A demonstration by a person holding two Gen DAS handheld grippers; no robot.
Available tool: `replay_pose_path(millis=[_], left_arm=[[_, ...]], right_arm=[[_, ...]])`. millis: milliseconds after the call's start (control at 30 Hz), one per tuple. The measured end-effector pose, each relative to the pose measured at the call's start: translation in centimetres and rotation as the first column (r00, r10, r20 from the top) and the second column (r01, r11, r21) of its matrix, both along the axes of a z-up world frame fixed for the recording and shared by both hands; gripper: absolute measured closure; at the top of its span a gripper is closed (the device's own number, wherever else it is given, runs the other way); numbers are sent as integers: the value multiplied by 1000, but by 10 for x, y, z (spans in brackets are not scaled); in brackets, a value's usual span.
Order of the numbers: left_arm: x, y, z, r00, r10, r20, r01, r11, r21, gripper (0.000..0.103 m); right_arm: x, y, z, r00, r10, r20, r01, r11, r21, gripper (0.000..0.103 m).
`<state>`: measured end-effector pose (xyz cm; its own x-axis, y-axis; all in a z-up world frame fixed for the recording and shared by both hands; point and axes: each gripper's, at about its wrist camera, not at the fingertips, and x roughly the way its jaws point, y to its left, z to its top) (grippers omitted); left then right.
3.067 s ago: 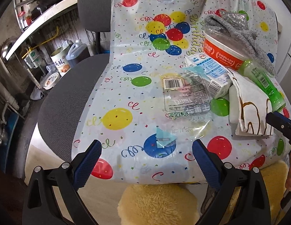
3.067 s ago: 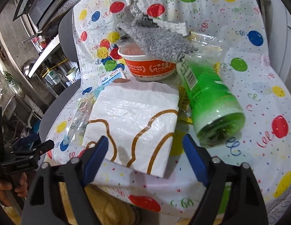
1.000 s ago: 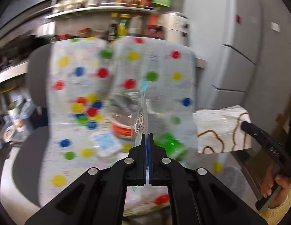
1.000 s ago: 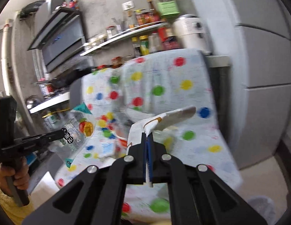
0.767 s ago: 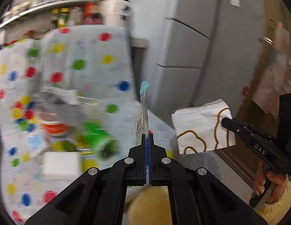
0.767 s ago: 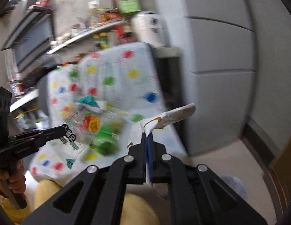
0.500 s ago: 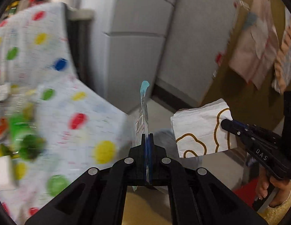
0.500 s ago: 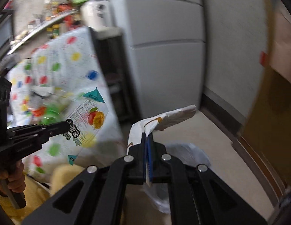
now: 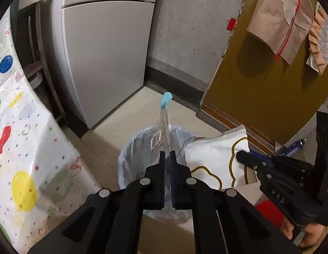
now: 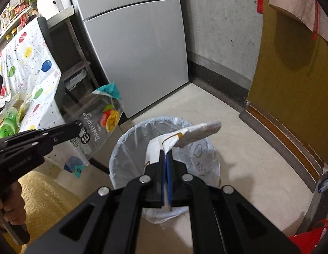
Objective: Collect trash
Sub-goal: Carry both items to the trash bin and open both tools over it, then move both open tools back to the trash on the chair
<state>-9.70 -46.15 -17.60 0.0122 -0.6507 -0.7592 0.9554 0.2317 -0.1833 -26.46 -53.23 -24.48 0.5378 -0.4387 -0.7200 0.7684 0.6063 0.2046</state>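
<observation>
Beige floor beside a grey fridge (image 10: 134, 48); lined trash bin (image 10: 130, 148) sits just beyond both jaws. Left gripper (image 9: 167, 158) clamps a clear plastic wrapper (image 10: 98, 124) — light, limp, slippery; right gripper (image 10: 166, 158) clamps a soft white paper bag (image 9: 216, 158) by its edge

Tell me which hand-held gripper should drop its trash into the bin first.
Right. The right hand-held gripper holds the white paper bag directly over the lined trash bin, while the left hand-held gripper's clear wrapper hangs off to the bin's side.
</observation>
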Motion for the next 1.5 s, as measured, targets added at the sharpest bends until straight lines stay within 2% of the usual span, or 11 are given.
replay_pose_path(millis=[100,200,267,333,367,667,933,1167,1300,1400,1500], left_arm=[[-1,-9,-1,1000,-3,11,3,1000,3,93],[0,-14,-4,1000,10,14,-10,1000,12,73],[0,-14,-3,1000,19,22,-19,1000,7,62],[1,-13,-2,999,30,35,-30,1000,4,61],[1,-11,0,999,34,40,-34,999,0,60],[13,12,13,990,107,92,-104,994,-31,58],[24,45,25,979,163,124,-162,987,-22,57],[38,88,45,958,248,146,-241,969,-62,46],[49,122,59,934,312,173,-299,949,-98,27],[63,153,68,917,368,151,-354,929,-111,25],[79,186,73,889,431,153,-418,902,-112,25]], right_arm=[[18,-3,-1,1000,1,7,-1,1000,-1,101],[22,-11,-6,1000,-12,6,12,1000,20,101],[24,-15,-7,1000,-18,-1,18,999,34,91],[27,-15,-7,1000,-24,-3,25,999,37,63],[27,-16,-6,1000,-22,0,22,999,34,58],[25,2,18,1000,-23,-15,22,998,-59,53],[21,28,46,999,-35,-9,34,993,-112,31],[35,53,70,1000,-20,12,22,986,-166,9],[51,70,84,1000,19,21,-14,980,-197,6],[69,86,94,995,92,25,-86,976,-198,6],[95,106,107,980,191,60,-176,965,-195,6]])
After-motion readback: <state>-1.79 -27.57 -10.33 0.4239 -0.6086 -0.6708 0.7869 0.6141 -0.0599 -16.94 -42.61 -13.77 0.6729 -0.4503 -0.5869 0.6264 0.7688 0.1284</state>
